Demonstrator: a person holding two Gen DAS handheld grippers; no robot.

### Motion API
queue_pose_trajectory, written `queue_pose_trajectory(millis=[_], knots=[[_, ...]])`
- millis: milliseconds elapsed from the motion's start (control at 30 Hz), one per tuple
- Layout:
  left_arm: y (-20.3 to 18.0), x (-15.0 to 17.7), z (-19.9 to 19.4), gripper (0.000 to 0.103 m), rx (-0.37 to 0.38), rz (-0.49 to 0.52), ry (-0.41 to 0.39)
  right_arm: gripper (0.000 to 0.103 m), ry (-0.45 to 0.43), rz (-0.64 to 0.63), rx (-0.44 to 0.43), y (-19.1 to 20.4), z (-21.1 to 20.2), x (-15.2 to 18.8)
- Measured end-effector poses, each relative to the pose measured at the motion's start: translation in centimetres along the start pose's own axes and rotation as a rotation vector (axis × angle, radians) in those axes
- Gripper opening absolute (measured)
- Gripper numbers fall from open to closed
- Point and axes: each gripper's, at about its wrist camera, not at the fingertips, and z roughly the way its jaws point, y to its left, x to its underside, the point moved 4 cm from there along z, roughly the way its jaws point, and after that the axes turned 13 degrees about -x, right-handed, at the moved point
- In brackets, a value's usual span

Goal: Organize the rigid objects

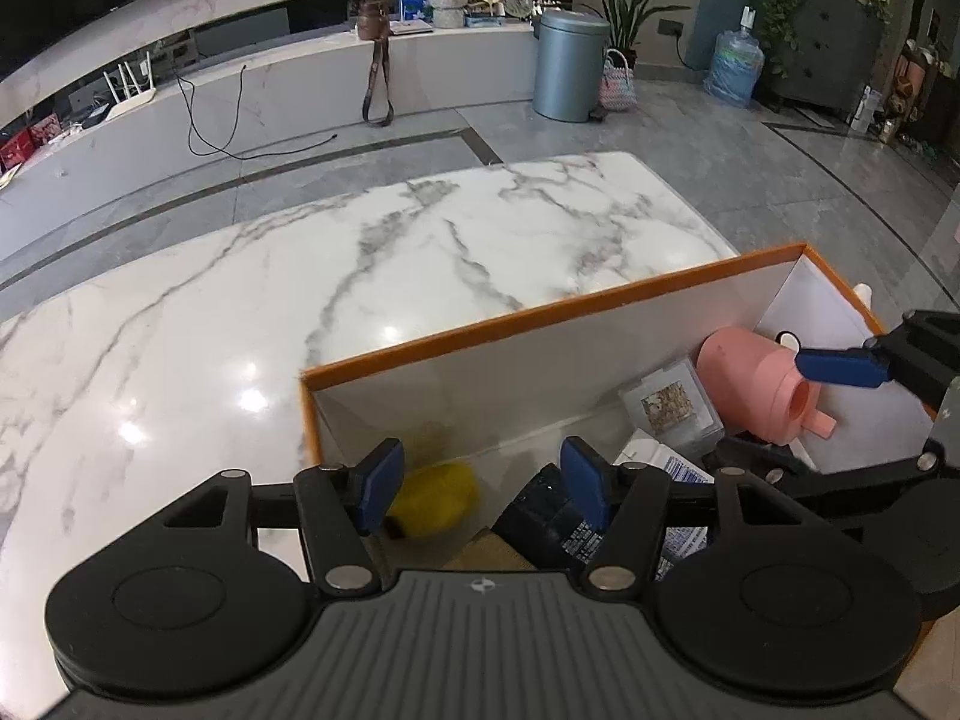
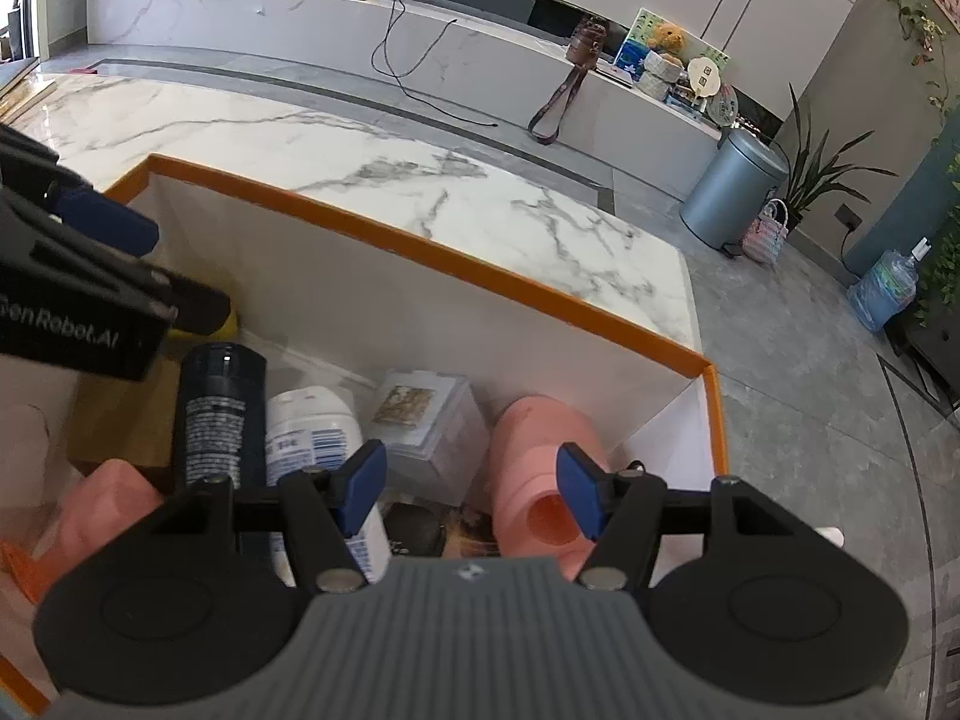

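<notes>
The left gripper (image 1: 480,492) hung over the near-left corner of the orange-rimmed box (image 1: 540,315), its 2 blue pads apart with nothing clamped between them; a blurred yellow object (image 1: 438,501) lay just below and between them, slightly toward the left pad, on the box floor. That was the relation the next move seemed to turn on: the yellow piece sat directly under this gripper, well apart from the right gripper (image 2: 471,489), so the left hand was plainly the nearer one. The blur hid the yellow piece's long axis. The right gripper also stood apart and empty, poised over the far-right end of the box above a pink plastic jug-like vessel (image 2: 543,462), matte and rounded, lying on its side with its round mouth toward the camera. Between the 2 grippers lay a dark cylindrical can (image 2: 219,414) with fine white print and a white bottle (image 2: 315,438) with blue lettering, side by side, their long axes running away from the right gripper. Beside them sat a clear, square lidded plastic case (image 2: 426,426). The box had smooth white inner walls and rested on a glossy white, grey-veined marble surface (image 1: 300,300).
</notes>
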Motion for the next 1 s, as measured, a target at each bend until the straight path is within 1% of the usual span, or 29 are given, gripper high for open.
queue_pose_trajectory(millis=[133, 233, 300, 400, 567, 633, 767, 1000], knots=[[0.2, 0.1, -1.1, 0.071, 0.000, 0.009, -0.025, 0.063, -0.003, -0.011, -0.008, 0.8, -0.5, 0.0], [0.4, 0.1, -2.2, 0.071, -0.002, 0.013, -0.060, 0.064, -0.010, -0.021, -0.013, 1.5, -1.1, -0.2], [0.6, 0.1, -3.1, 0.071, -0.004, 0.013, -0.089, 0.065, -0.017, -0.026, -0.017, 1.9, -1.6, -0.3], [0.8, 0.1, -4.5, 0.071, -0.020, 0.021, -0.147, 0.070, -0.028, -0.036, -0.023, 2.7, -2.6, -0.4], [1.2, 0.7, -6.7, 0.071, -0.062, 0.042, -0.233, 0.072, -0.056, -0.043, -0.047, 4.5, -4.5, -0.3], [1.5, 1.1, -7.3, 0.071, -0.071, 0.035, -0.244, 0.074, -0.075, -0.038, -0.059, 5.1, -5.3, -0.2], [2.5, 2.1, -8.7, 0.071, -0.087, 0.005, -0.261, 0.074, -0.109, -0.013, -0.095, 6.6, -6.9, 0.3], [3.5, 4.3, -11.0, 0.071, -0.111, -0.025, -0.306, 0.080, -0.173, 0.047, -0.165, 8.6, -8.9, 2.0]])
